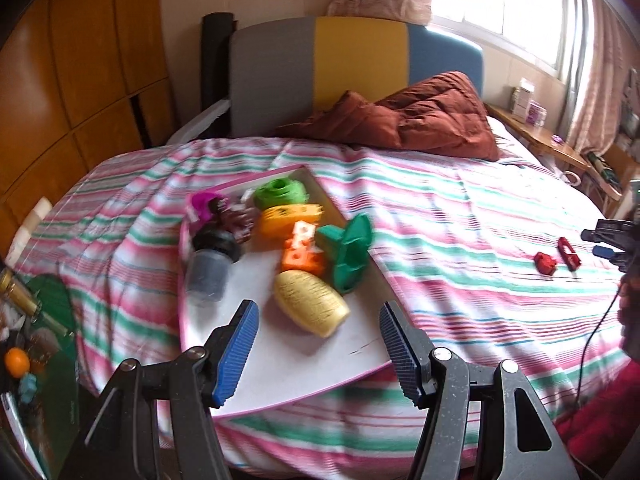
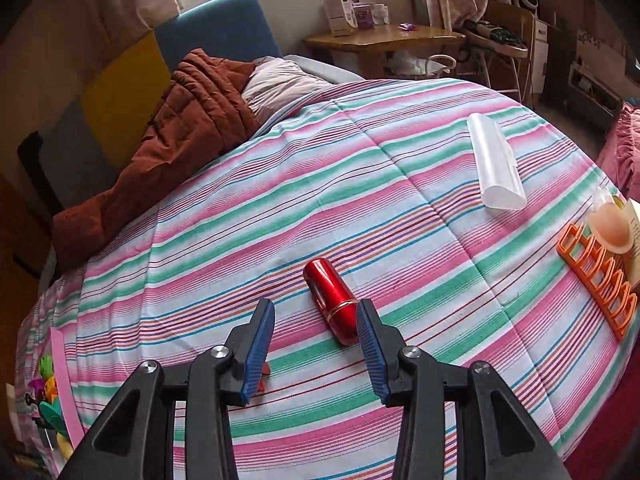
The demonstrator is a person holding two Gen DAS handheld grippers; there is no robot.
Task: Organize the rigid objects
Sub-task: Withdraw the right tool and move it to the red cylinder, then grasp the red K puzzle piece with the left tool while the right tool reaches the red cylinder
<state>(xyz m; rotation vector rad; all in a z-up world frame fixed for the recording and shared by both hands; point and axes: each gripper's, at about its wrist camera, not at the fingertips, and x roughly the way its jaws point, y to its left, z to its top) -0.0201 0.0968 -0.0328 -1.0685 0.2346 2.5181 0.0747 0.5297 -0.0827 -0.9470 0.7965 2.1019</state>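
Observation:
A pink-rimmed white tray (image 1: 304, 364) lies on the striped bed with several objects in it, among them a gold thread spool (image 1: 310, 302), a green plastic piece (image 1: 348, 250), an orange block (image 1: 302, 254) and a dark bottle (image 1: 210, 264). My left gripper (image 1: 317, 306) hovers open over the tray's near edge with nothing between its fingers. A shiny red tube (image 2: 332, 300) lies on the bedcover between the fingers of my open right gripper (image 2: 315, 308), close to the right pad but not squeezed. Two small red pieces (image 1: 545, 262) lie near the right gripper (image 1: 600, 242) at the far right of the left wrist view.
A brown quilt (image 2: 172, 128) is heaped at the headboard. A translucent white case (image 2: 496, 164), an orange rack (image 2: 596, 280) and a peach round item (image 2: 610, 228) lie on the bed's right side. A wooden side table (image 2: 384, 40) stands beyond. A cluttered glass surface (image 1: 32, 340) sits left of the bed.

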